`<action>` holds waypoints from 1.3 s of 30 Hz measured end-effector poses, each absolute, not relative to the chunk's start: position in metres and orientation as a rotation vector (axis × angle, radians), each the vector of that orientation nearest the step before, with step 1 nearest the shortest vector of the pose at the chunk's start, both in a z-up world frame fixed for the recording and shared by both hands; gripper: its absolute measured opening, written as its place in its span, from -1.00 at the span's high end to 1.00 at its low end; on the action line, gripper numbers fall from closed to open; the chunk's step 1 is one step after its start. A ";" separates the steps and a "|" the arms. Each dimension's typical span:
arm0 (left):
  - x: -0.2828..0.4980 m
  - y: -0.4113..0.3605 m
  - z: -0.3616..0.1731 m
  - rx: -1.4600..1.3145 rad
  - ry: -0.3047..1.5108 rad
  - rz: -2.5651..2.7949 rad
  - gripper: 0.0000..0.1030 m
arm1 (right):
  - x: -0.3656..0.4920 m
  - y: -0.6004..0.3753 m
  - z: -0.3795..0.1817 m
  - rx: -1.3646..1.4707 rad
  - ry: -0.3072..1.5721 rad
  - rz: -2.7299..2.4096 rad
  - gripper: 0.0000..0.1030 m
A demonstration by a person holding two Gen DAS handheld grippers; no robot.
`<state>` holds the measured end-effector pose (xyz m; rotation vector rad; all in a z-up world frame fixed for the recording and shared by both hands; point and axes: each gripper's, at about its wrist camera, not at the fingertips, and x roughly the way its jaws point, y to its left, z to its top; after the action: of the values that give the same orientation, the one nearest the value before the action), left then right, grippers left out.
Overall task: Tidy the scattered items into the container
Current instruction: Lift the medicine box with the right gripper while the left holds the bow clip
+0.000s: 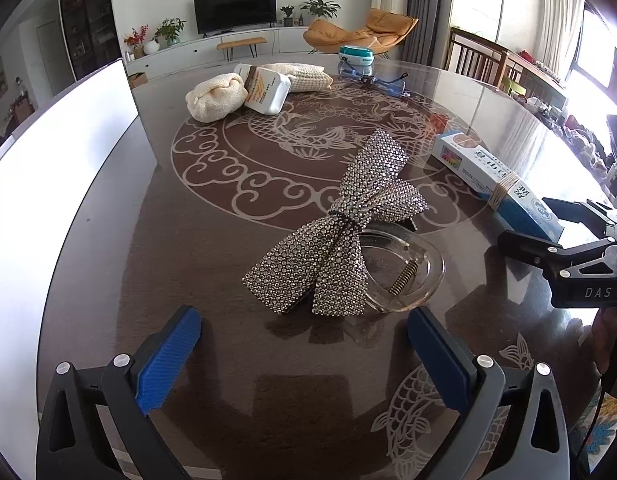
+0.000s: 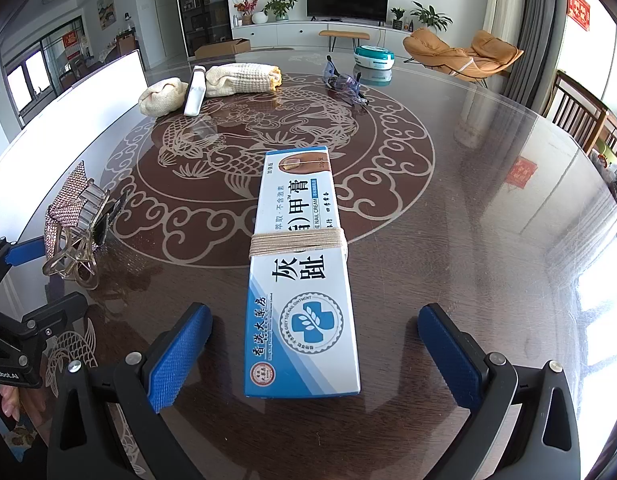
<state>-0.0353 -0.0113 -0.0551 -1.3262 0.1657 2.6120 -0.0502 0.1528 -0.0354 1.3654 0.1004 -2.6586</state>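
A dark round table [image 2: 488,208] with a pale fish-and-cloud pattern fills both views, and a white container [image 1: 68,184] stands along its edge at about nine o'clock in the left wrist view. The right gripper [image 2: 314,350] has its blue-padded fingers [image 2: 178,358] spread wide and grips nothing; a long blue-and-white ointment box [image 2: 300,272], bound round its middle with pale string [image 2: 298,242], lies between them, its near end level with the fingertips and its length running away toward twelve o'clock, touching neither pad. The left gripper [image 1: 304,354] is likewise wide open and empty; a rhinestone bow hair clip [image 1: 336,232] with a clear claw lies just beyond its fingertips at twelve to one o'clock, apart from both fingers [image 1: 168,360]. Toward the far side of the table, at about eleven o'clock in the left wrist view, two cream cloth bundles [image 1: 216,96] lie with a white bottle [image 1: 266,90] leaning between them. At about one o'clock a pair of clear blue-framed glasses [image 2: 346,86] rests near a small teal-and-white round case [image 2: 374,56].
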 end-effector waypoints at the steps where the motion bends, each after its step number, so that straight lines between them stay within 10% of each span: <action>1: -0.035 -0.011 -0.055 -1.325 0.165 2.613 -1.00 | -0.050 0.153 -0.035 1.365 0.100 -2.659 -1.00; 28: -0.060 0.015 -0.047 -1.441 0.302 2.548 -1.00 | -0.091 0.142 -0.023 1.506 0.093 -2.501 -0.98; 33: -0.081 0.017 -0.049 -1.495 0.295 2.526 -1.00 | -0.113 0.129 -0.024 1.633 0.192 -2.368 -0.08; 36: -0.085 0.009 -0.047 -1.480 0.195 2.485 -0.31 | -0.113 0.126 -0.021 1.657 0.245 -2.346 0.13; 39: -0.084 0.000 -0.038 -1.452 0.153 2.502 -0.03 | -0.106 0.131 -0.008 1.614 0.239 -2.370 0.14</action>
<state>-0.0841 -0.0002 -0.0383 -1.4524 0.1532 2.5019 -0.1061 0.1312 -0.0081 1.6138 0.2391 -2.3696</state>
